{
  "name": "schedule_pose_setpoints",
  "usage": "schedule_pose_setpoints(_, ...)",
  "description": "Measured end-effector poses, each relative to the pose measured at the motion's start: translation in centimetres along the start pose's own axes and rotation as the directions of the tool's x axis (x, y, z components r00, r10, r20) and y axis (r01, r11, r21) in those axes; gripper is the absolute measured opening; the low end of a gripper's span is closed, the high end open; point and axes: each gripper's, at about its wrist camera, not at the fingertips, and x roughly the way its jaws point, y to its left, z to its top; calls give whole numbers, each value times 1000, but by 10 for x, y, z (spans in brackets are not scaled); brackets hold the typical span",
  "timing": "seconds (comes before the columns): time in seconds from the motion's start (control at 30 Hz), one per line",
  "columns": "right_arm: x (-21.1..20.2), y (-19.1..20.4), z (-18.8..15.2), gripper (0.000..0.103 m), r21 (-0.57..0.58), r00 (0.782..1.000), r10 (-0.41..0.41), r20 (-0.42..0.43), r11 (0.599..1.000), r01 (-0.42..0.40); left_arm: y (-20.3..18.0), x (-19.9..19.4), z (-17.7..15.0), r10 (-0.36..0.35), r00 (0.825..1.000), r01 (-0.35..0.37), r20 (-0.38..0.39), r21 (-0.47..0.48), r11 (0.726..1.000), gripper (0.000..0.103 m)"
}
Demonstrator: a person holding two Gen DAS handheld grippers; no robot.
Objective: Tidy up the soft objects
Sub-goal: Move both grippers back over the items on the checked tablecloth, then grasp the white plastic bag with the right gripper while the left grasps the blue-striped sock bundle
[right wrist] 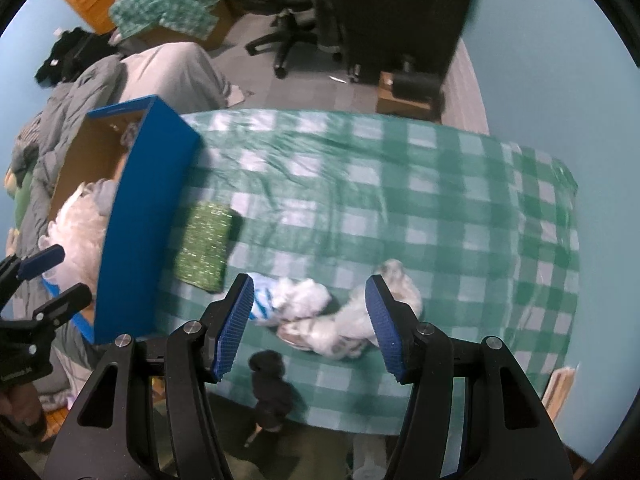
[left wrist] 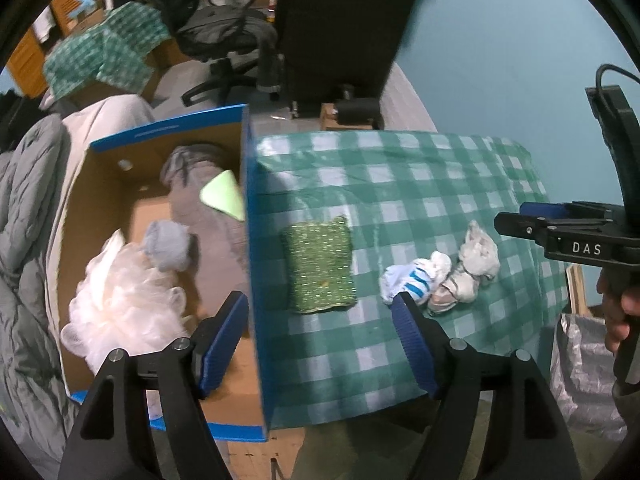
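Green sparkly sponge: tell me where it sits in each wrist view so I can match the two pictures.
Left wrist view: the green sparkly sponge lies mid-frame on the checked cloth, just right of the blue box wall.
Right wrist view: the sponge lies left of centre, again beside the box wall.
Shared landmark: the blue-striped sock lies to the sponge's right.

The far right of the checked cloth [right wrist: 440, 184] lies open, while the tall blue box [right wrist: 136, 240] walls off the left.
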Motion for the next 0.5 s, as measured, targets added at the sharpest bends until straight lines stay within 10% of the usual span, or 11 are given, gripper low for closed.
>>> schedule_pose_setpoints(0.5, 36, -35, -32, 57, 120, 997, 10, -76, 993, -1, -62, 39, 5, 4, 1000, 2, -30, 221, 975, 81)
